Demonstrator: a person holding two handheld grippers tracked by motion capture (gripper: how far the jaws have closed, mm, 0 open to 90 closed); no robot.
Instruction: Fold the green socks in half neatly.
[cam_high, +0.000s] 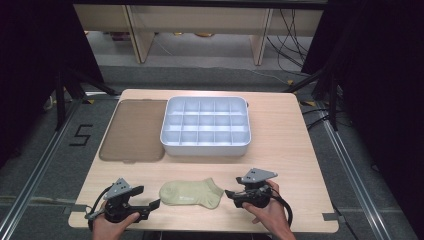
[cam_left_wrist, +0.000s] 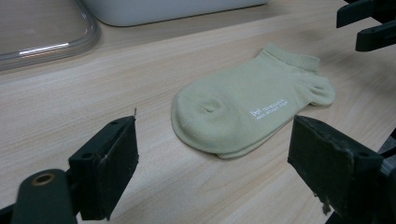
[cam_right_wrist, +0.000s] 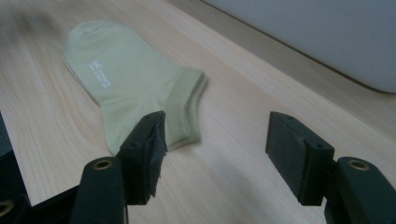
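A small pale-green ankle sock (cam_high: 191, 193) of soft knit fabric lies flat on the light wooden desk (cam_high: 280, 130), on the person's side of the white plastic compartment tray (cam_high: 205, 126) and well apart from it. It looks very light, limp and not at all fragile; it will likely drape and fold as soon as one end is lifted, and the fabric should give the fingers good grip. The ribbed cuff (cam_right_wrist: 183, 105), a doubled and thicker edge, seems the surest place to pinch, with the rounded toe (cam_left_wrist: 196, 121) as the second hold if it is to be stretched or folded. Its long axis runs across the desk, parallel to the tray's near wall, toe towards the left gripper (cam_high: 131, 205) and cuff and heel towards the right gripper (cam_high: 245, 192). Both grippers sit just beside the sock's ends, their fingers spread wide and holding nothing. A translucent brownish plastic lid (cam_high: 134, 131) lies flat, touching the tray's left side.
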